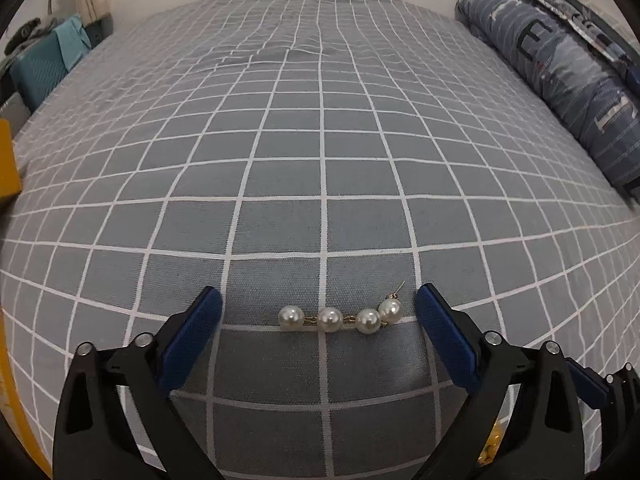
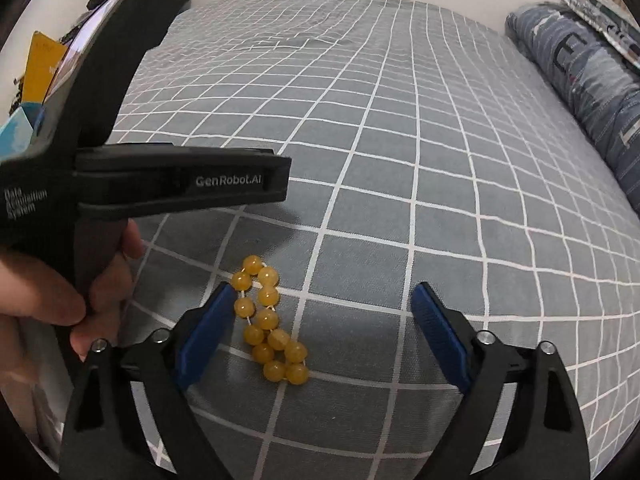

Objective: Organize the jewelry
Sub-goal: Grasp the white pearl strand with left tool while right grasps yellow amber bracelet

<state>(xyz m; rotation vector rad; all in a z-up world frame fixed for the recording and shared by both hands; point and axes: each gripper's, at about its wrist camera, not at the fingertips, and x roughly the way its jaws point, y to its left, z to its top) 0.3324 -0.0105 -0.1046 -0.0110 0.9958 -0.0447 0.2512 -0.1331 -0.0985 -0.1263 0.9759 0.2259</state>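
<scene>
A: Where the right wrist view is cut off at lower left: only part of the hand (image 2: 80, 296), wrapped around the black handle of the left gripper (image 2: 180, 180); fingertips of that tool out of frame there, branding legible on its body.

B: Noted. Elsewhere hidden?

A: Bottom right corner of the left wrist view: a few yellow specks behind the black frame, too obscured to identify. Thin post at the end of the pearl earring (image 1: 340, 318) barely discernible.

B: Entry one, orientation?

A: Pearl earring: four white pearls on a gold link, flat on the grey checked bedsheet (image 1: 320, 160), long axis running left to right across the view, post end toward the right and tilted away. Located between the blue pads (image 1: 192, 340) of the left gripper (image 1: 320, 312), touching neither. Jaws spread wide, holding nothing.

B: Entry two?

A: Yellow bead bracelet (image 2: 270, 320): collapsed into a doubled strand, long axis roughly running away from the camera, leaning slightly left at the far end. Positioned just beside the left pad of the right gripper (image 2: 324, 312), well apart from the right one. Jaws wide apart, nothing gripped.

B: Periphery?

A: Blue patterned pillow (image 1: 560, 72) along the right edge of the bed.
</scene>
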